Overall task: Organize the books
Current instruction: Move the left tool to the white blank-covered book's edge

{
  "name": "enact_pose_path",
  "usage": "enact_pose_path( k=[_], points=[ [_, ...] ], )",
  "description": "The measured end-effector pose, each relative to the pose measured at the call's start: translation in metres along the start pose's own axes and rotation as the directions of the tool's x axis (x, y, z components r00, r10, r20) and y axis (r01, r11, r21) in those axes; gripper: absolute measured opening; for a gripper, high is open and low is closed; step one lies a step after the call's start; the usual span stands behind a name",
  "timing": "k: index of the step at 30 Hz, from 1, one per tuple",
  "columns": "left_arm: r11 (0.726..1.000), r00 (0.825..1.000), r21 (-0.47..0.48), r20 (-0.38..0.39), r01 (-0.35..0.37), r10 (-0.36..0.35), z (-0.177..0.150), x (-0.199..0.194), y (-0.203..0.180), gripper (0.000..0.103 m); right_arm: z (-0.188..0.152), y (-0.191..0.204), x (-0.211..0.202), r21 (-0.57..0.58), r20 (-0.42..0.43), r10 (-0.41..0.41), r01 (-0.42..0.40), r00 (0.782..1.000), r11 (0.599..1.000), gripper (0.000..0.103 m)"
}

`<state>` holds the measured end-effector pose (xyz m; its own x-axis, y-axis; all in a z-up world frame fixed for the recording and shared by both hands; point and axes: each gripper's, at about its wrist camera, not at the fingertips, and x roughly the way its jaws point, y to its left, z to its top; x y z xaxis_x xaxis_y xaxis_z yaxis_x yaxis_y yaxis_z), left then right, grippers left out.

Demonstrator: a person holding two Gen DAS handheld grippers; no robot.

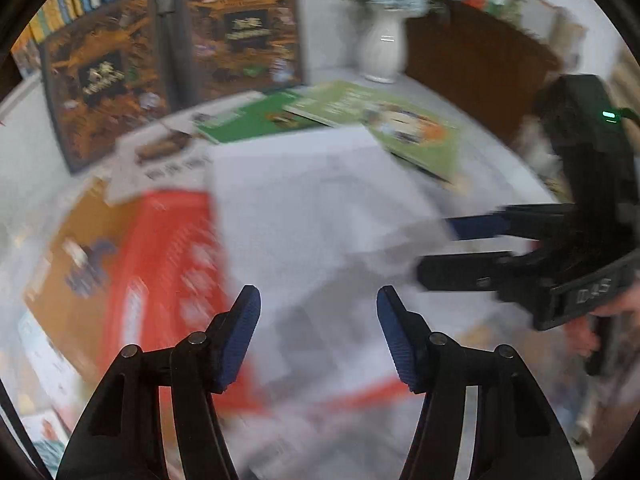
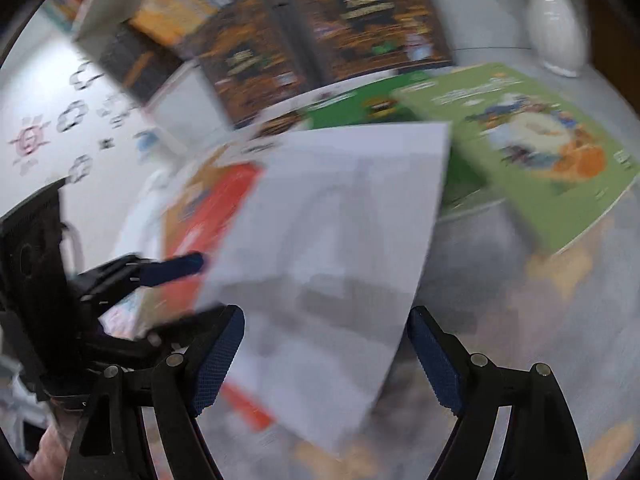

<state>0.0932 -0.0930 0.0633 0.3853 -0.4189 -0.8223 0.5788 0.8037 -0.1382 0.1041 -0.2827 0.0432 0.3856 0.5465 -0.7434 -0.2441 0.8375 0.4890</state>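
My left claw (image 1: 318, 330) hangs tilted down over a big plain white book (image 1: 320, 216) that lies flat on the pale grey worktop (image 1: 492, 168), and I take that white book as my landmark. The blue pads of the left claw stand partly apart with the white cover showing between them; the pictures are smeared, and I see nothing pinched. My right claw (image 2: 326, 356) is spread wider, its pads set to either side of the white book's near corner, gripping nothing. In the left wrist view the right claw reaches in from the right of the white book with its tips at the book's edge; whether they touch it I cannot tell. Under the white book, sticking out on its left, lies a flat red and orange book (image 1: 132, 264). Beyond the white book lie a bright green book (image 1: 260, 118) and, to its right, a light green picture book (image 1: 400, 124) with an orange and white drawing, part of it overlapping the bright green one. Farther behind, two dark brown ornate hardcovers (image 1: 240, 32) stand upright, and to their right stands a white ribbed vase (image 1: 382, 48) with pale flowers.
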Motion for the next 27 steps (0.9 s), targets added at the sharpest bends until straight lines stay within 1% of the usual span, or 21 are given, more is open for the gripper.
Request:
enact_pose_path(
  k=[1,3,5,6,7,8,9,10,11,13,14,15,16,17,18,20,21,23,24,27],
  points=[
    [1.000,1.000,0.011,-0.005,-0.012,0.012,-0.006,-0.004,-0.005,0.055,-0.005,0.006,-0.001,0.000,-0.002,0.029,-0.029,1.000,1.000,0.080],
    [0.995,0.998,0.067,0.013,-0.070,0.069,-0.025,-0.014,-0.018,0.055,-0.019,0.022,-0.002,-0.009,-0.003,0.092,-0.092,0.996,0.996,0.078],
    [0.982,0.986,0.095,0.052,-0.165,0.161,-0.042,-0.025,-0.024,0.055,-0.030,0.036,0.000,-0.036,-0.016,0.079,-0.079,0.997,0.996,0.078],
    [0.977,0.980,0.090,0.065,-0.193,0.188,-0.046,-0.028,-0.021,0.056,-0.031,0.041,-0.001,-0.058,-0.006,0.054,-0.055,0.998,0.997,0.078],
    [0.974,0.975,0.072,0.078,-0.215,0.209,-0.046,-0.032,-0.013,0.058,-0.030,0.043,-0.001,-0.068,0.011,0.026,-0.025,1.000,0.997,0.078],
    [0.975,0.974,0.051,0.079,-0.216,0.211,-0.043,-0.033,-0.003,0.058,-0.027,0.042,-0.001,-0.057,0.027,0.002,-0.001,1.000,0.998,0.078],
    [0.977,0.974,0.024,0.081,-0.212,0.210,-0.039,-0.033,0.009,0.058,-0.024,0.038,-0.002,-0.033,0.041,-0.005,0.006,0.999,0.999,0.078],
    [0.978,0.974,-0.023,0.084,-0.208,0.209,-0.032,-0.030,0.028,0.061,-0.021,0.035,-0.001,-0.015,0.047,-0.005,0.006,0.999,1.000,0.078],
    [0.975,0.972,-0.052,0.086,-0.215,0.219,-0.027,-0.027,0.041,0.064,-0.018,0.032,0.001,-0.002,0.047,-0.014,0.014,0.999,1.000,0.078],
    [0.960,0.962,-0.131,0.084,-0.247,0.259,-0.017,-0.017,0.070,0.064,-0.016,0.023,0.003,0.026,0.053,-0.050,0.048,0.997,0.998,0.078],
    [0.964,0.971,-0.159,0.075,-0.212,0.226,-0.014,-0.010,0.082,0.064,-0.015,0.019,0.004,0.039,0.054,-0.049,0.047,0.997,0.998,0.078],
    [0.970,0.980,-0.179,0.076,-0.167,0.183,-0.012,-0.006,0.087,0.064,-0.015,0.016,0.006,0.052,0.054,-0.033,0.030,0.998,0.998,0.078],
    [0.976,0.989,-0.188,0.072,-0.112,0.127,-0.011,-0.001,0.091,0.064,-0.014,0.013,0.008,0.069,0.053,-0.009,0.005,0.999,0.998,0.078],
    [0.978,0.990,-0.181,0.076,-0.100,0.116,-0.010,0.001,0.089,0.064,-0.013,0.011,0.010,0.080,0.053,0.006,-0.010,0.999,0.997,0.078],
    [0.981,0.989,-0.161,0.079,-0.110,0.123,-0.010,0.002,0.084,0.064,-0.013,0.010,0.012,0.085,0.050,0.015,-0.020,0.999,0.996,0.078],
    [0.991,0.991,-0.085,0.064,-0.108,0.114,-0.011,0.005,0.066,0.064,-0.012,0.011,0.018,0.083,0.035,0.025,-0.028,0.999,0.996,0.079],
    [0.993,0.992,-0.051,0.055,-0.107,0.110,-0.012,0.007,0.059,0.065,-0.011,0.011,0.022,0.084,0.024,0.015,-0.017,1.000,0.996,0.079],
    [0.989,0.988,0.016,0.050,-0.148,0.147,-0.015,0.009,0.046,0.066,-0.010,0.010,0.026,0.081,0.021,0.004,-0.006,1.000,0.997,0.079],
    [0.989,0.988,0.019,0.052,-0.148,0.147,-0.016,0.007,0.045,0.066,-0.010,0.009,0.026,0.086,0.024,0.003,-0.005,1.000,0.996,0.079],
    [0.996,0.996,-0.022,0.036,-0.083,0.084,-0.020,0.001,0.048,0.066,-0.012,0.010,0.022,0.081,0.029,0.001,-0.003,1.000,0.997,0.079]
  ],
)
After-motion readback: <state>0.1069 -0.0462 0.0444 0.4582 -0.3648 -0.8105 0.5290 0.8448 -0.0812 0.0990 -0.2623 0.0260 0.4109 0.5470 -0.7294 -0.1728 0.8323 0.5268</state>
